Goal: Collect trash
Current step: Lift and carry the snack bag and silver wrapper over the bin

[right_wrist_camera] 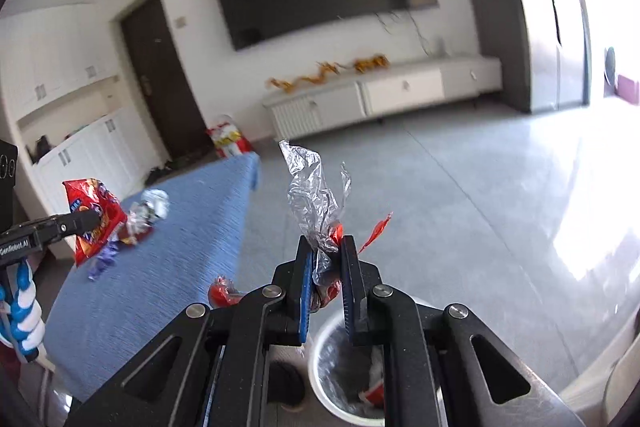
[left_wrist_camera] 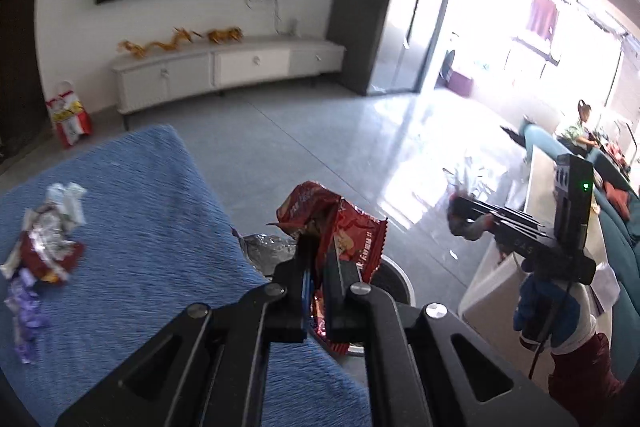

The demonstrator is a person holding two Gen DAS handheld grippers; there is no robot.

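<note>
You are carrying trash to the bin, one piece in each gripper. Your left gripper (left_wrist_camera: 316, 259) is clamped on a red snack wrapper (left_wrist_camera: 340, 227), which is hanging just past the near corner of the blue-covered table (left_wrist_camera: 140, 211). Your right gripper (right_wrist_camera: 326, 259) is pinching a crumpled clear plastic wrapper (right_wrist_camera: 314, 199) with a scrap of red foil caught in it, and it is hovering above the white trash bin (right_wrist_camera: 320, 359) on the floor beside the table's edge. The bin is already holding some wrappers.

The step in hand looks like the drop. The right gripper seems better placed, since the bin's mouth is sitting directly under its fingers; parting them there should let the plastic fall in, though light film may cling to a pad, so a small shake may be needed. The left gripper probably needs to travel farther out over the rim before letting go.

A pile of leftover wrappers (left_wrist_camera: 44, 243), silver, red and purple, is lying toward the table's far-left edge, awaiting another trip.
</note>
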